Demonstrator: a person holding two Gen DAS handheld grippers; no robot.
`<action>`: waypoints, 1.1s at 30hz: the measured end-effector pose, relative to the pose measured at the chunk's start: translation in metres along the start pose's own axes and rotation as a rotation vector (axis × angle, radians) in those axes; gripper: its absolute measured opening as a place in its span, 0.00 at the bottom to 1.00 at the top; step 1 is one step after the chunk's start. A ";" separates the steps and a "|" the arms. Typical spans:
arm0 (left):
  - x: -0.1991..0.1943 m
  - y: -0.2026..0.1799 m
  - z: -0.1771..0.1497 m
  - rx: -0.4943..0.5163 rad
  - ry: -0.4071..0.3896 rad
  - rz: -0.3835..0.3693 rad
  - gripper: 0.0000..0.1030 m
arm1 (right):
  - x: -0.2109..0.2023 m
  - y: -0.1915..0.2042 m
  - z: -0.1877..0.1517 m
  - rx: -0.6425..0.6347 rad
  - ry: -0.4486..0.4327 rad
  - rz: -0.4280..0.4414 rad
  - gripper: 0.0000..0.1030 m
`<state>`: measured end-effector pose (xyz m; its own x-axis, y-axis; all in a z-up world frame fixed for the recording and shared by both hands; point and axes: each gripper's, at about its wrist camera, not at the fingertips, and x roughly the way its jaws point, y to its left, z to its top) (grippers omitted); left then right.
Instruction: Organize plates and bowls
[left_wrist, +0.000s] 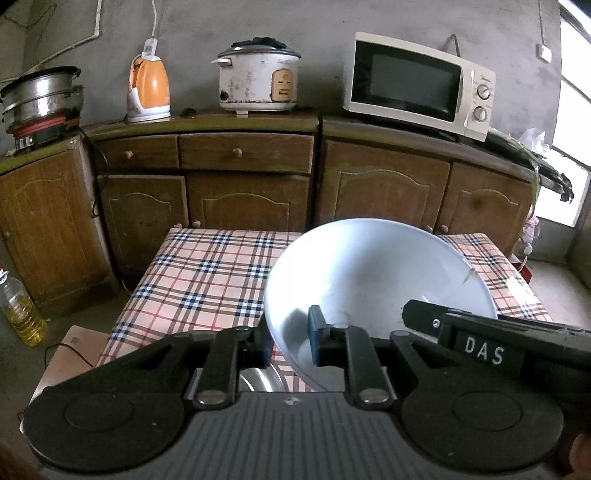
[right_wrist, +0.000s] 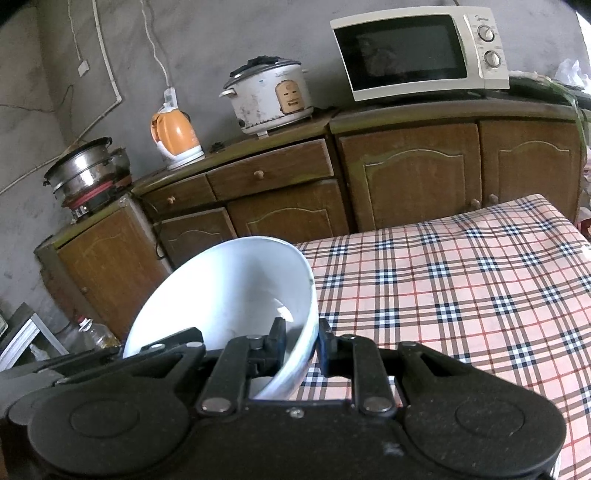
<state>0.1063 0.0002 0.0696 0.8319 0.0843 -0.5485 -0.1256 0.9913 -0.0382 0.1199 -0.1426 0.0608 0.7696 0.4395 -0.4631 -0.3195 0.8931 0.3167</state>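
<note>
A large white bowl (left_wrist: 373, 273) hangs tilted above the near edge of the plaid-clothed table (left_wrist: 207, 273). My left gripper (left_wrist: 290, 339) is shut on the bowl's left wall, one pad inside and one outside. In the left wrist view, my right gripper (left_wrist: 417, 314) reaches the bowl's right rim. In the right wrist view the same white bowl (right_wrist: 229, 291) leans left, and my right gripper (right_wrist: 301, 338) is shut on its right wall. The left gripper (right_wrist: 162, 345) shows at the bowl's lower left rim. A shiny steel dish (left_wrist: 262, 380) lies under the bowl, mostly hidden.
Plaid table (right_wrist: 461, 280) stretches ahead. Behind it stand wooden cabinets (left_wrist: 243, 184) bearing a microwave (left_wrist: 417, 88), a rice cooker (left_wrist: 258, 81), an orange kettle (left_wrist: 147, 92) and stacked steel pots (left_wrist: 40, 96). An oil bottle (left_wrist: 22, 310) and a cardboard box (left_wrist: 74, 350) sit on the floor at left.
</note>
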 end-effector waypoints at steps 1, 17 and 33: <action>0.000 0.000 -0.001 -0.001 0.002 -0.002 0.18 | -0.001 -0.001 -0.001 0.000 -0.001 -0.002 0.23; -0.002 -0.015 -0.008 0.011 0.004 -0.024 0.19 | -0.012 -0.013 -0.007 0.015 -0.013 -0.025 0.23; -0.004 -0.029 -0.018 0.025 0.016 -0.057 0.19 | -0.025 -0.029 -0.018 0.033 -0.023 -0.060 0.23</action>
<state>0.0975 -0.0305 0.0580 0.8286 0.0262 -0.5592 -0.0644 0.9967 -0.0487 0.0997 -0.1777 0.0483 0.7993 0.3828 -0.4632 -0.2544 0.9139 0.3163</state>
